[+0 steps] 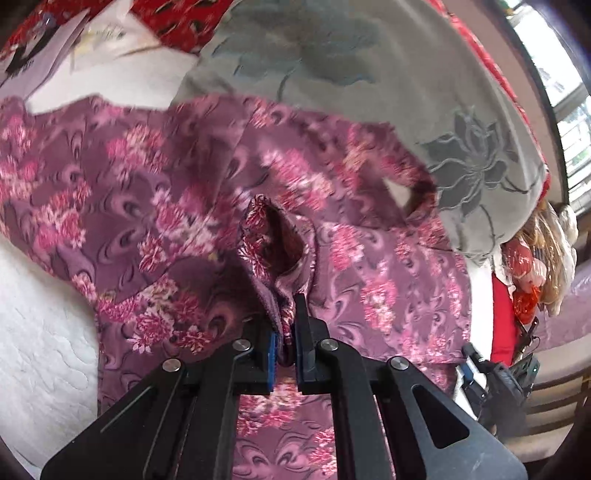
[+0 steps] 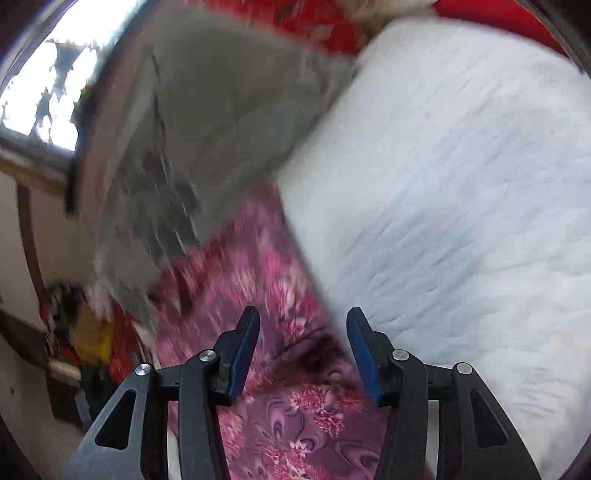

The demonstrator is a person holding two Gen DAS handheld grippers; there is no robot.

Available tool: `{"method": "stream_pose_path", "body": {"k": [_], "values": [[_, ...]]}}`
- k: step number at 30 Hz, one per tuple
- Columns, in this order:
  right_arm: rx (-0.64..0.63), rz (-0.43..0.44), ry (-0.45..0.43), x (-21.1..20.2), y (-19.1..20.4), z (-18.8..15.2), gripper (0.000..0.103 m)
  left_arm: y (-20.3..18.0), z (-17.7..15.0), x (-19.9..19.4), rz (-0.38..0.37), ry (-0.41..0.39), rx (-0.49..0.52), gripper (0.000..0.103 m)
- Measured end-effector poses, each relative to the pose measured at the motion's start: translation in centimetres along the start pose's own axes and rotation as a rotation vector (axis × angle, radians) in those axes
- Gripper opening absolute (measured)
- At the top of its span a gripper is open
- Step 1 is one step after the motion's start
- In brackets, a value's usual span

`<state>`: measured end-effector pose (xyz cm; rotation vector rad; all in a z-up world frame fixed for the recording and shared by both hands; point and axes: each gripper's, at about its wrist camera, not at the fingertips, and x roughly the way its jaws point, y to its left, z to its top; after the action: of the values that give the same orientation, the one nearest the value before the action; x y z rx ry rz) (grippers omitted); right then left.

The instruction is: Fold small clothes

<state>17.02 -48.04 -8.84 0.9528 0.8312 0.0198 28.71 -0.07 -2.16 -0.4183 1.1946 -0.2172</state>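
Note:
A small purple garment with pink flowers [image 1: 155,206] lies spread on a white quilted surface [image 1: 40,332]. My left gripper [image 1: 286,332] is shut on a bunched fold of this garment, which rises in a pinched loop just beyond the fingertips. In the right wrist view the same purple garment [image 2: 295,413] lies under my right gripper [image 2: 303,350], which is open and empty above it. The right view is blurred by motion.
A grey cloth with dark flower outlines [image 1: 369,66] lies beyond the garment, also in the right view [image 2: 207,122]. Red patterned fabric [image 1: 177,22] and papers [image 1: 40,48] lie at the back. A window [image 1: 565,85] and clutter [image 1: 532,266] are at the right.

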Motion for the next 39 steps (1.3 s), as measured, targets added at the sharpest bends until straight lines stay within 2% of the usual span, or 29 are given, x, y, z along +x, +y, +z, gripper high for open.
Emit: {"method": "stream_pose_path", "body": {"k": [1,4,5,6,7,8,9,10,11,12,13,14,16,18,19,20,24,25,27,28,32,35,37,39], "values": [[-0.031,-0.014,0.002,0.3,0.4,-0.2,0.009,0.4,-0.1,0.5,0.007,0.012,0.001,0.007],[-0.112,0.008,-0.13,-1.5,1.6,-0.7,0.011,1.3,-0.8,2.2,0.086,0.057,0.015,0.021],[-0.12,-0.02,-0.142,-1.5,1.4,-0.9,0.011,1.8,-0.9,2.4,0.071,0.062,0.007,0.021],[-0.12,-0.07,-0.112,-0.8,1.0,-1.0,0.014,2.1,-0.9,2.1,0.049,0.058,-0.006,0.021],[-0.103,-0.126,-0.042,0.4,0.2,-1.0,0.014,2.4,-0.9,1.4,0.039,0.06,-0.026,0.021],[-0.085,-0.111,-0.027,0.4,-0.2,-1.1,0.013,2.9,-0.9,0.5,0.026,0.056,-0.046,0.021],[-0.076,-0.105,-0.075,-0.9,-0.1,-1.1,0.022,3.3,-1.0,-0.8,-0.021,0.025,-0.073,0.021],[-0.083,-0.132,-0.114,-2.0,0.4,-1.2,0.022,3.7,-1.1,-2.4,-0.087,-0.024,-0.098,0.022],[-0.101,-0.126,-0.157,-3.2,1.0,-1.3,0.022,3.8,-1.1,-3.1,-0.11,-0.044,-0.106,0.026],[-0.117,-0.098,-0.18,-3.8,1.6,-1.4,0.022,3.5,-1.0,-3.7,-0.122,-0.059,-0.104,0.029],[-0.134,-0.078,-0.196,-4.3,2.3,-1.3,0.022,3.0,-1.0,-3.7,-0.109,-0.06,-0.086,0.038],[-0.143,-0.09,-0.212,-4.5,3.1,-1.5,0.023,2.7,-1.0,-3.5,-0.091,-0.058,-0.069,0.041],[-0.191,-0.074,-0.184,-3.8,5.0,-2.1,0.025,2.0,-1.3,-1.5,-0.018,-0.029,-0.019,0.041],[-0.25,-0.075,-0.126,-2.2,7.0,-3.3,0.025,2.3,-1.5,1.3,0.057,0.048,-0.005,0.041],[-0.276,-0.076,-0.101,-1.4,7.8,-4.0,0.025,2.7,-1.7,2.0,0.056,0.064,-0.01,0.04],[-0.307,-0.075,-0.074,-0.5,8.8,-5.0,0.025,3.1,-1.8,1.6,0.035,0.042,-0.016,0.04],[-0.407,-0.039,-0.01,2.6,12.7,-8.1,0.025,5.7,-1.3,-2.3,-0.088,0.027,-0.083,0.041],[-0.435,-0.014,0.021,3.7,13.7,-8.8,0.025,6.8,-0.9,-3.8,-0.107,0.003,-0.09,0.041],[-0.48,-0.01,0.053,5.8,16.3,-10.0,0.025,9.3,0.2,-6.4,-0.117,-0.041,-0.109,0.05],[-0.504,0.003,0.066,6.9,17.7,-10.8,0.025,11.1,1.0,-7.9,-0.104,-0.074,-0.131,0.058],[-0.573,0.009,0.088,10.7,21.1,-13.5,0.029,19.2,3.6,-11.9,0.003,-0.167,-0.222,0.06],[-0.624,-0.056,0.135,14.3,21.5,-15.9,0.037,26.3,5.3,-13.5,0.082,-0.192,-0.333,0.06],[-0.716,-0.048,0.025,14.0,21.2,-17.5,0.039,30.8,6.2,-14.0,0.117,-0.192,-0.421,0.06],[-0.754,-0.059,-0.013,13.8,21.2,-18.5,0.041,33.6,6.7,-13.9,0.131,-0.201,-0.487,0.06]]}}
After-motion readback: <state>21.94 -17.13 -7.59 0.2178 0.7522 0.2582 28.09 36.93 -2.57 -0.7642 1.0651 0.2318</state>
